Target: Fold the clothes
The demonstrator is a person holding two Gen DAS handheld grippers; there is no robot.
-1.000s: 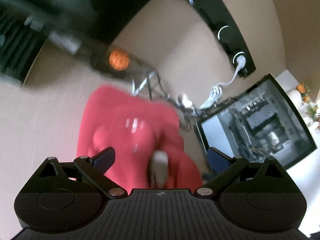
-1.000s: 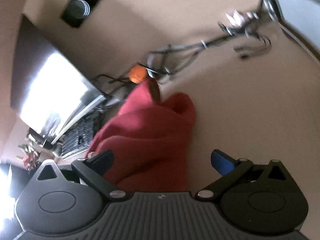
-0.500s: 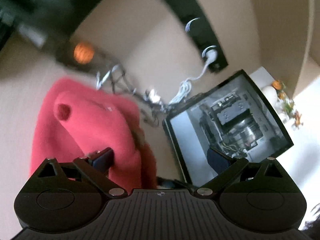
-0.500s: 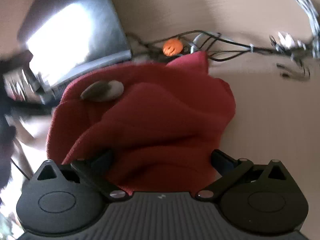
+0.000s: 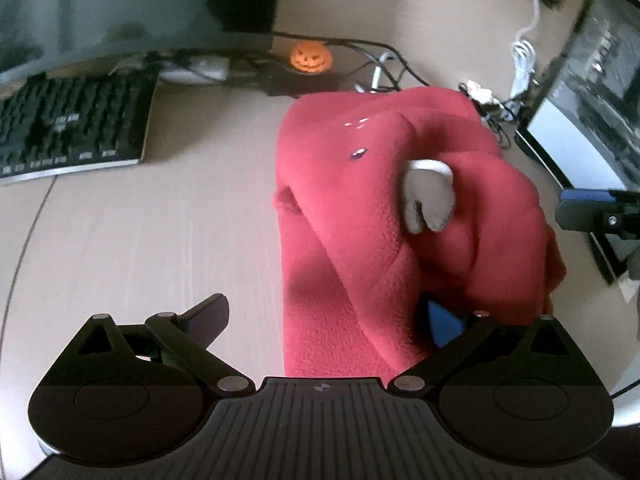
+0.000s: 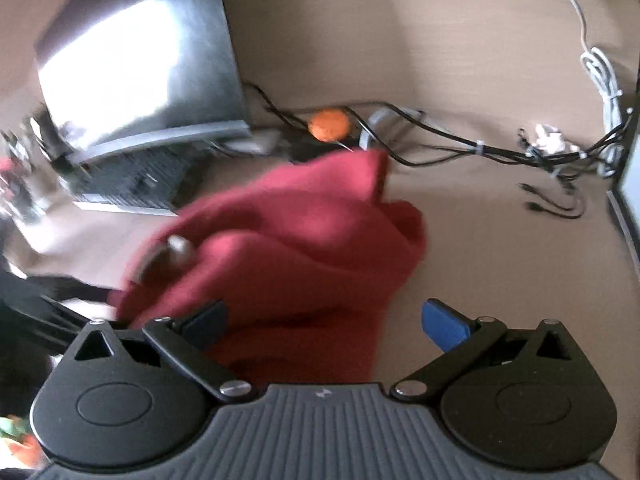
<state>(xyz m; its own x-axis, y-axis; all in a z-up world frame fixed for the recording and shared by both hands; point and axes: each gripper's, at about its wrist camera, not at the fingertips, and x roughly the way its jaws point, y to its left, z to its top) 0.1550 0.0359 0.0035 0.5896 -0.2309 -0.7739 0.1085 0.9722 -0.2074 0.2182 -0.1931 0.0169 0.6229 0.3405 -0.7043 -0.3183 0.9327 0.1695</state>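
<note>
The red fleece garment (image 5: 384,216) lies bunched on the counter (image 5: 140,240), from the left gripper (image 5: 326,320) toward 1 o'clock. Both grippers — the right gripper (image 6: 326,320) too — have fingers spread wide, holding nothing. Soft, light, floppy fleece — pinch a hem edge or corner.

left tongs (image 5: 326,320), black linkage arms, silver screws, ribbed base; right tongs (image 6: 324,318), blue pads

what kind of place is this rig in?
Most likely a home computer desk, not a laundry area: a keyboard under a monitor, a glass-sided PC case, tangled cables, and a small pumpkin ornament beside the red fleece garment.
</note>
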